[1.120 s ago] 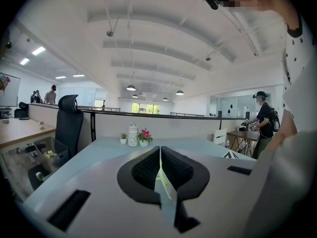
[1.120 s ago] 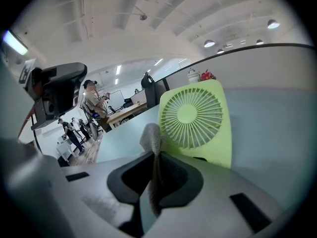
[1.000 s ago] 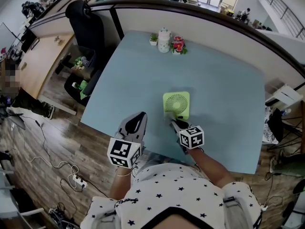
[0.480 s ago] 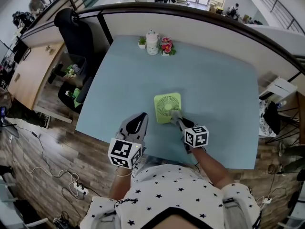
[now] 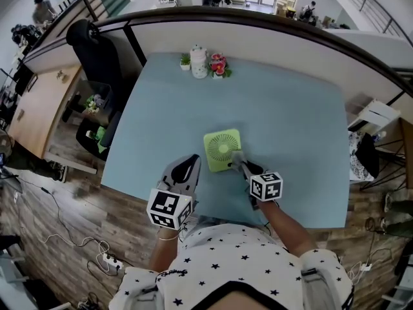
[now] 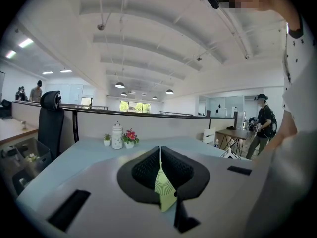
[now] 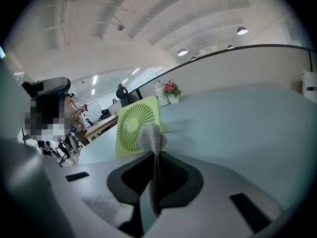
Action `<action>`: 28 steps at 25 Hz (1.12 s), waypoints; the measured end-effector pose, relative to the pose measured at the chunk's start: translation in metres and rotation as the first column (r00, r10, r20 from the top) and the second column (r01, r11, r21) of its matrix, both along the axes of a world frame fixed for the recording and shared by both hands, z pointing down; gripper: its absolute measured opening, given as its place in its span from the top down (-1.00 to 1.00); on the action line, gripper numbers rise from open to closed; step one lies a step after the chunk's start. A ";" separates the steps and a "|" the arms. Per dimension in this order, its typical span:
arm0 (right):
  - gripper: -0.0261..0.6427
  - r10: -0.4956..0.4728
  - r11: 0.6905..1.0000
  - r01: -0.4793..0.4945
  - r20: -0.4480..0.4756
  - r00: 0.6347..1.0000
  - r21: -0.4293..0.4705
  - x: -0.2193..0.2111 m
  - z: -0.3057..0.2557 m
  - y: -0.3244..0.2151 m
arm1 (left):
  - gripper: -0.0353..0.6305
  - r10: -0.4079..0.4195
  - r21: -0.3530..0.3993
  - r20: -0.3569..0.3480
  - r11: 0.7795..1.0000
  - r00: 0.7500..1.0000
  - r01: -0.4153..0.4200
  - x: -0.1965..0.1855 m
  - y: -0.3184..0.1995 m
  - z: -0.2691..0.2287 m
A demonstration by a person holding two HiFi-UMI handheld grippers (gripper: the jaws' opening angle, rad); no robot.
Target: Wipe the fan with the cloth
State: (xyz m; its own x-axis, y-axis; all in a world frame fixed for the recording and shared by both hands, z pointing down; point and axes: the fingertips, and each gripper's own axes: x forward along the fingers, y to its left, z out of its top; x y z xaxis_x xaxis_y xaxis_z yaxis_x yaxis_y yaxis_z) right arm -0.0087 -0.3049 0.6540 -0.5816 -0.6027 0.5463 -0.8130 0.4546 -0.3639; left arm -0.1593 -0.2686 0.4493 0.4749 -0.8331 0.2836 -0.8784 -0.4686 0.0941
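Right gripper (image 5: 236,163) pinches cloth (image 7: 151,137) just before fan (image 5: 221,148); left gripper (image 5: 185,168) closed, empty. Wiping looks about to start: next, press cloth onto fan.

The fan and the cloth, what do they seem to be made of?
The fan is probably plastic, lime green, smooth and matt; its thin moulded grille spokes suggest it. The cloth looks like soft grey fabric, fuzzy and limp, bunched where the right hand-held gripper pinches it.

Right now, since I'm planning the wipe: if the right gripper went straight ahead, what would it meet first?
Probably the green fan, touched first by the grey cloth the right gripper holds; the gap is unclear.
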 end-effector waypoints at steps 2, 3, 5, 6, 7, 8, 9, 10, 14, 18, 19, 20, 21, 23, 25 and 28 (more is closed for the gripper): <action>0.83 0.011 1.000 -0.011 0.011 1.000 0.002 0.002 -0.003 -0.001 | 0.80 0.004 -0.001 0.000 1.000 1.000 -0.004 0.001 -0.001 0.001; 0.83 0.018 1.000 -0.018 0.019 1.000 0.005 0.002 -0.005 -0.001 | 0.80 0.005 -0.002 0.001 1.000 1.000 -0.005 0.001 -0.002 0.001; 0.83 0.037 0.999 -0.038 0.041 0.998 0.011 0.004 -0.011 -0.003 | 0.80 0.008 -0.005 0.001 1.000 1.000 -0.008 0.001 -0.003 0.002; 0.83 0.046 0.999 -0.046 0.053 0.998 0.015 0.004 -0.015 -0.005 | 0.80 0.011 -0.007 0.001 1.000 1.000 -0.011 0.001 -0.004 0.002; 0.83 0.051 0.998 -0.053 0.064 0.997 0.021 0.005 -0.019 -0.006 | 0.80 0.014 -0.009 0.000 1.000 1.000 -0.014 0.001 -0.005 0.003; 0.83 0.054 0.998 -0.056 0.073 0.996 0.029 0.005 -0.024 -0.008 | 0.80 0.018 -0.010 -0.001 1.000 1.000 -0.018 0.002 -0.006 0.003; 0.83 0.056 0.997 -0.060 0.084 0.995 0.039 0.005 -0.029 -0.010 | 0.80 0.022 -0.011 -0.001 1.000 1.000 -0.022 0.004 -0.007 0.004; 0.83 0.058 0.997 -0.063 0.096 0.994 0.051 0.004 -0.036 -0.011 | 0.80 0.028 -0.010 -0.002 1.000 1.000 -0.028 0.005 -0.008 0.004; 0.83 0.062 0.990 -0.080 0.151 0.987 0.118 0.004 -0.071 -0.020 | 0.80 0.047 -0.006 0.000 0.999 0.999 -0.047 0.009 -0.013 0.003; 0.83 0.055 0.974 -0.093 0.183 0.982 0.207 0.007 -0.110 -0.027 | 0.80 0.066 -0.005 0.001 0.998 0.998 -0.066 0.015 -0.018 0.003; 0.83 0.052 0.968 -0.095 0.188 0.981 0.232 0.009 -0.121 -0.027 | 0.80 0.073 -0.002 0.000 0.997 0.997 -0.073 0.017 -0.019 0.002; 0.83 0.048 0.961 -0.097 0.190 0.981 0.258 0.010 -0.131 -0.028 | 0.80 0.080 0.001 -0.001 0.997 0.997 -0.080 0.020 -0.020 0.001; 0.83 0.044 0.954 -0.099 0.192 0.980 0.283 0.010 -0.141 -0.028 | 0.80 0.088 0.004 -0.002 0.996 0.996 -0.088 0.022 -0.022 0.000; 0.83 0.037 0.940 -0.102 0.200 0.979 0.326 0.011 -0.159 -0.028 | 0.80 0.101 0.010 -0.004 0.995 0.995 -0.100 0.026 -0.024 -0.001; 0.83 0.032 0.928 -0.108 0.211 0.977 0.358 0.011 -0.174 -0.027 | 0.80 0.112 0.013 -0.004 0.994 0.994 -0.112 0.029 -0.025 -0.003; 0.83 0.031 0.917 -0.121 0.235 0.971 0.381 0.012 -0.189 -0.025 | 0.80 0.124 0.018 -0.006 0.992 0.992 -0.124 0.033 -0.027 -0.004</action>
State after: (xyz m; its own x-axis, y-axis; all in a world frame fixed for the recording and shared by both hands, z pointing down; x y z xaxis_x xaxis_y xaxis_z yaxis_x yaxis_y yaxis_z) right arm 0.0037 -0.3300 0.4654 -0.6034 -0.7880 0.1220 -0.7706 0.5369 -0.3435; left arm -0.1265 -0.2960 0.4457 0.5767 -0.7724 0.2661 -0.8127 -0.5755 0.0908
